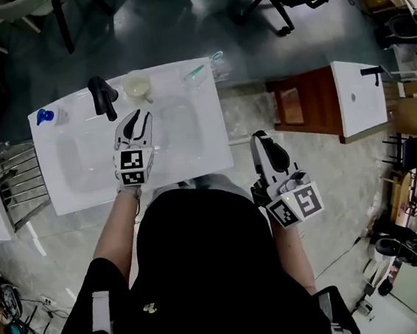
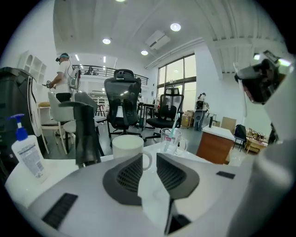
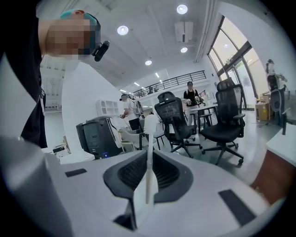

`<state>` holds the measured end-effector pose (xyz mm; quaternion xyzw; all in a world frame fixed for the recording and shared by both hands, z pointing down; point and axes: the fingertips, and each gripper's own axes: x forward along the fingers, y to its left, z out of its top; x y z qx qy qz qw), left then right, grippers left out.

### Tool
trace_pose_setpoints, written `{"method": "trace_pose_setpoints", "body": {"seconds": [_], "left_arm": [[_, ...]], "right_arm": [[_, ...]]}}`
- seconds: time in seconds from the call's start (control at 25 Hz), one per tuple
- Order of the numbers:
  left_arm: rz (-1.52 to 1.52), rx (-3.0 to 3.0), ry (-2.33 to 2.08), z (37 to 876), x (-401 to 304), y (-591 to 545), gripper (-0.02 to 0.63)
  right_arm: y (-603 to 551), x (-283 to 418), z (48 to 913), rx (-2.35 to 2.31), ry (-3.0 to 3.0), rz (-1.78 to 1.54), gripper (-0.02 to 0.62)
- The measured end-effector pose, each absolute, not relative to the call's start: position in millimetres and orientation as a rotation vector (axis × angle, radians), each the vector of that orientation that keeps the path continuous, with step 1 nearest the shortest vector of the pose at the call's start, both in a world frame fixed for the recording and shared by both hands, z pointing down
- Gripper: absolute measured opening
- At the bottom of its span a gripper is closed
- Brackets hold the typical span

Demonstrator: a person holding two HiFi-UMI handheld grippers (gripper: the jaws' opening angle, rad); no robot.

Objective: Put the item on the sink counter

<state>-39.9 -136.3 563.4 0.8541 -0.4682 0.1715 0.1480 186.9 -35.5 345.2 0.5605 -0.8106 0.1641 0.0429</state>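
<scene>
The white sink counter [image 1: 209, 162] fills the middle of the head view, with its shallow basin sunk in the centre and grey floor around it. The person stands at its near edge, one arm reaching over the basin and the other held off to the right. Farther right, well apart, stands a smaller cabinet [image 1: 313, 103] of brown wood with a white top.

The left gripper [image 1: 138, 119] [image 2: 149, 158] hangs over the basin, pointing at the far edge. Its tongs are released: the two dark pads stand apart with nothing between them, and the mug shows through the gap. The right gripper [image 1: 259, 137] [image 3: 149, 163] is beyond the counter's right edge, over the floor. Its tongs are clenched on the item.

Along the far edge of the counter, the black faucet [image 1: 102, 96] [image 2: 86, 134] rises left of centre. A soap bottle [image 1: 46, 116] [image 2: 27, 151] with a blue pump stands at the far left corner. A white mug [image 1: 137, 85] [image 2: 129, 146] sits just right of the faucet. A clear glass cup [image 1: 218, 63] [image 2: 171, 140] stands at the far right corner and holds a toothbrush [image 2: 175, 126].

The item [image 3: 149, 134] is a thin white stick with a rounded end. It stands upright out of the right gripper's pads, so it is off the counter, to its right.
</scene>
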Motion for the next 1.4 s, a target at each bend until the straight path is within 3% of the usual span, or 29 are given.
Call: {"method": "trace_pose_setpoints", "body": {"seconds": [0.08, 0.2, 0.76, 1.4], "left_arm": [[0.453, 2.456, -1.363, 549, -46, -126, 0.067], [0.414, 2.467, -1.363, 530, -52, -108, 0.041], [0.311, 2.440, -1.388, 472, -113, -41, 0.027], [0.391, 2.229, -1.541, 495, -163, 13, 0.027]], "right_arm": [[-40, 184, 345, 1.689, -2.512, 0.492, 0.054], [-50, 178, 345, 1.648, -2.562, 0.492, 0.054], [-125, 96, 358, 1.352, -2.746, 0.492, 0.054], [-213, -2, 404, 1.073, -2.803, 0.473, 0.054]]}}
